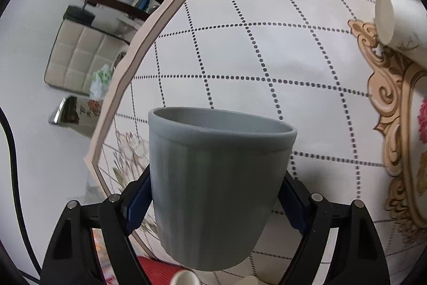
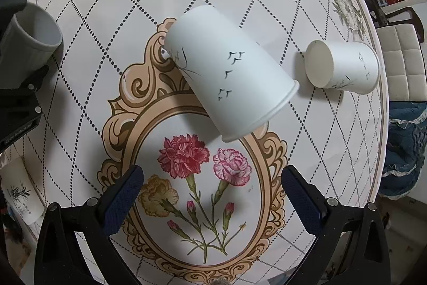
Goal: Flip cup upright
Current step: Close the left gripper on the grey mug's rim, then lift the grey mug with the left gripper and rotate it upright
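Grey cup [image 1: 218,191] sat clamped in the left gripper [image 1: 217,202]; tilt and it slips. Right gripper [image 2: 212,202] hung wide open, empty, risking nudging the paper cup [image 2: 229,71] rolling.

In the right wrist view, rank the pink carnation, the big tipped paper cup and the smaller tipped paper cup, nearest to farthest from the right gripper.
1. Pink carnation, printed on the table just ahead of the right gripper, between its open fingers.
2. Big tipped paper cup, lying centre, beyond the flowers.
3. Smaller tipped paper cup, lying farther off, upper right.
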{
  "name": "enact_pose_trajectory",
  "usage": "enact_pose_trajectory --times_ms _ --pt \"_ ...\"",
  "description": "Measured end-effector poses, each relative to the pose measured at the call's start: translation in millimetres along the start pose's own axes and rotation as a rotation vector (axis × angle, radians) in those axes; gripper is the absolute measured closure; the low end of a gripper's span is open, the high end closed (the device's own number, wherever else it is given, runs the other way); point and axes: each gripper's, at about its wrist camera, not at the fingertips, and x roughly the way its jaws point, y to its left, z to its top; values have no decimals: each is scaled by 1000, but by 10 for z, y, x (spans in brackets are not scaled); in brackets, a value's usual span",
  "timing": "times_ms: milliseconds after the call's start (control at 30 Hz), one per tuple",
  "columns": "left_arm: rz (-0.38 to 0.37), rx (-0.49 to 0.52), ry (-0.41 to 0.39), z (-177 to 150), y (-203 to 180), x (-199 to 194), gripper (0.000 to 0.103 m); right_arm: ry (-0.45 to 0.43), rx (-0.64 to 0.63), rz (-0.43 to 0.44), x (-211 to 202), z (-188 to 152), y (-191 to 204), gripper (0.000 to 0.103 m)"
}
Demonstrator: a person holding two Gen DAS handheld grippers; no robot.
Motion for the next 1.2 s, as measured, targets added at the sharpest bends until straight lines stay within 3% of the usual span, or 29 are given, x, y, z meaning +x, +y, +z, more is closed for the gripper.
enact_pose_trajectory --times_ms 367,567,900,1200 --pt "-146 -240 51 -288 87 -475 20 -42 13 6 -207 -279 -227 0" --pt "-205 -382 104 -563 -78 -901 20 -65 1 28 -287 -459 -408 0" --pt "-416 -692 210 -941 -760 -1380 20 -71 -31 39 -246 -823 -934 0" --pt "-557 -918 299 -1050 -1369 -1264 20 -37 -47 24 74 -1066 -1515 0"
